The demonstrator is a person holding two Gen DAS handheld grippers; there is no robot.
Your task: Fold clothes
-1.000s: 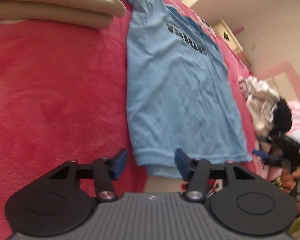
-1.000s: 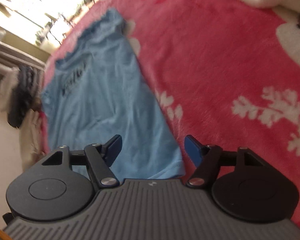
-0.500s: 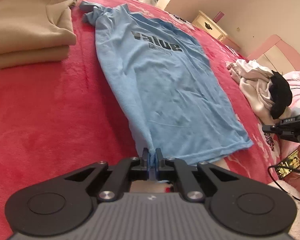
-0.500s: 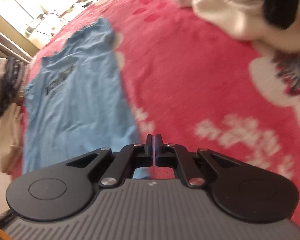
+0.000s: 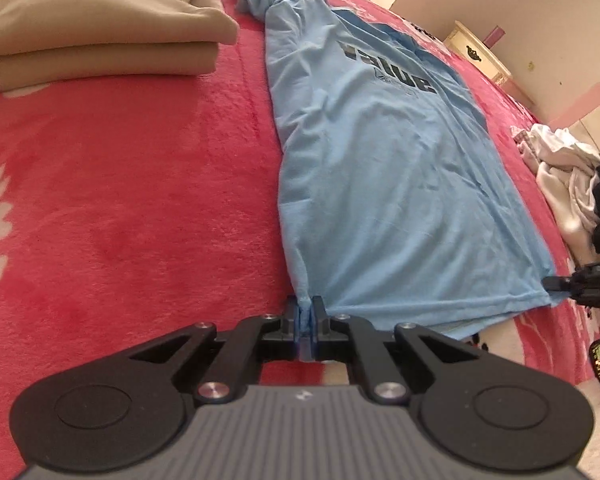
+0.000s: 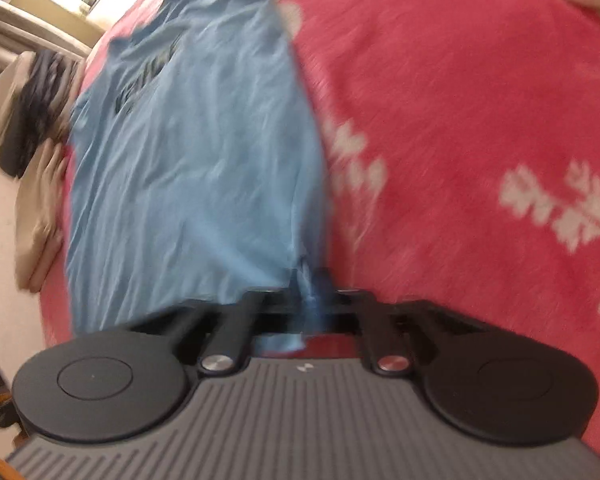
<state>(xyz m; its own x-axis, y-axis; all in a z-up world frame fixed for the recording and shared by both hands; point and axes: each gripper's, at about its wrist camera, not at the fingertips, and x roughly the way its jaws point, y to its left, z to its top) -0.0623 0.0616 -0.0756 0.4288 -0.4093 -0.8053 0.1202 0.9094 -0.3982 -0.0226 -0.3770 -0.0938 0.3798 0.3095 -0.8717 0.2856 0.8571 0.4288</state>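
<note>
A light blue T-shirt [image 5: 384, 168] with dark lettering lies flat, front up, on a red blanket [image 5: 120, 200], collar at the far end. My left gripper [image 5: 307, 312] is shut on the hem's left corner. In the right wrist view the same T-shirt [image 6: 196, 152] stretches away, blurred by motion, and my right gripper [image 6: 310, 280] is shut on the hem's right corner, a bit of cloth bunched between its fingers. That right gripper [image 5: 560, 283] shows at the far corner in the left wrist view.
Folded beige clothes [image 5: 100, 28] are stacked at the far left. A heap of white and black garments [image 5: 572, 184] lies at the right. A cream bedside cabinet [image 5: 476, 54] stands by the wall. The red blanket [image 6: 480, 120] has white flower prints.
Both grippers were open beside the hem a second ago, then shut on its two corners. The hem now looks pulled taut between them, and the right view swings with motion blur.
</note>
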